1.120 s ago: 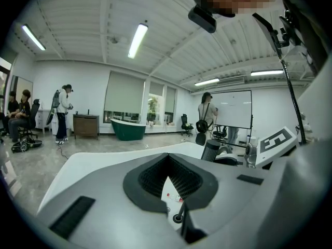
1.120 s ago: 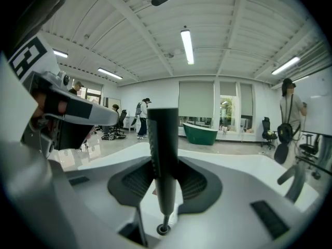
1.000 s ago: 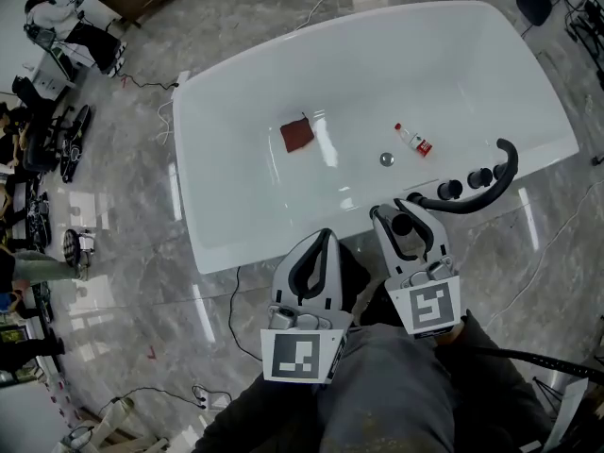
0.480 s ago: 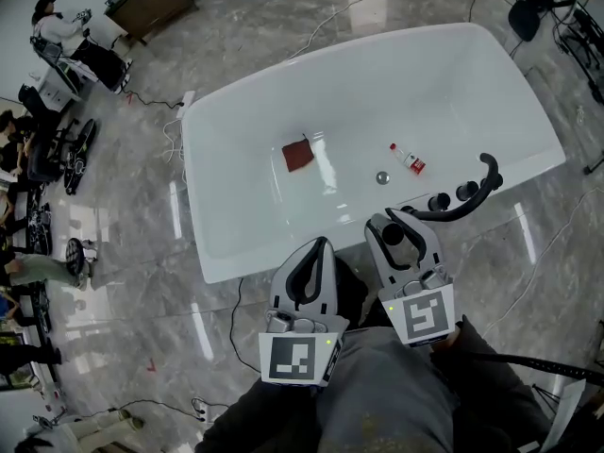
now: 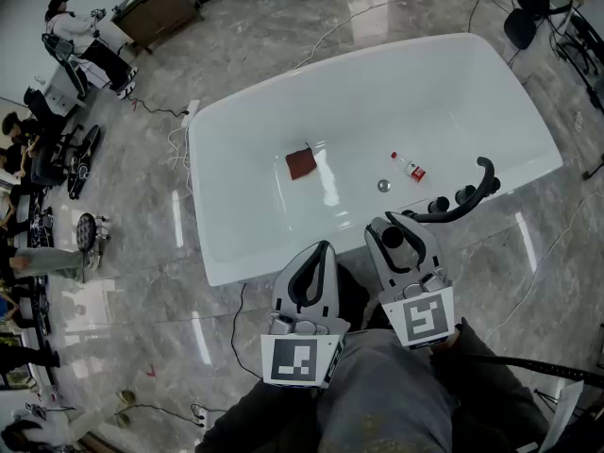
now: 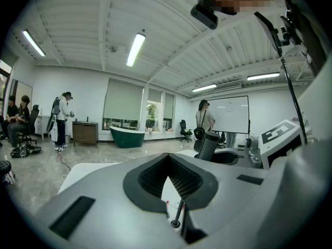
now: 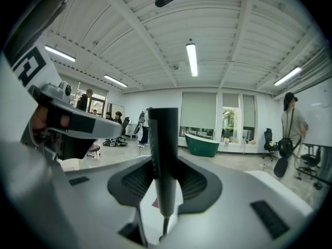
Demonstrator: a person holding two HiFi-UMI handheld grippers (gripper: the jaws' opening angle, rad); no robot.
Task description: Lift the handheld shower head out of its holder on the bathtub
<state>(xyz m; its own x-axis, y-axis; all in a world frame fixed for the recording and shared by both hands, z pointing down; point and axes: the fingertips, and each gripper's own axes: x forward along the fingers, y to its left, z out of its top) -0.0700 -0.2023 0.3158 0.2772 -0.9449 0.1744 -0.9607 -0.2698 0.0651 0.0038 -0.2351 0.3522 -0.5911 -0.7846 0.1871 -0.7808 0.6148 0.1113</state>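
Observation:
My right gripper (image 5: 401, 226) is shut on the black handheld shower head (image 5: 393, 237), just in front of the white bathtub's near rim (image 5: 255, 258). In the right gripper view the shower head's ribbed handle (image 7: 165, 154) stands upright between the pads (image 7: 137, 183). A black curved hose (image 5: 455, 210) leads from it along the rim, past two black knobs (image 5: 439, 203). Beside it on the left, my left gripper (image 5: 322, 249) is shut with nothing in it; its fingertips meet in the left gripper view (image 6: 167, 162).
Inside the tub lie a red cloth (image 5: 301, 163), a small bottle (image 5: 409, 166) and the drain (image 5: 383, 185). Cables trail over the marble floor (image 5: 170, 130). People sit and stand at the far left (image 5: 66, 26). A dark chair (image 5: 524, 8) is at the top right.
Both grippers have risen, the right one carrying the shower head with it. The tub looks smaller and farther below, and the hose end has shifted along the rim.

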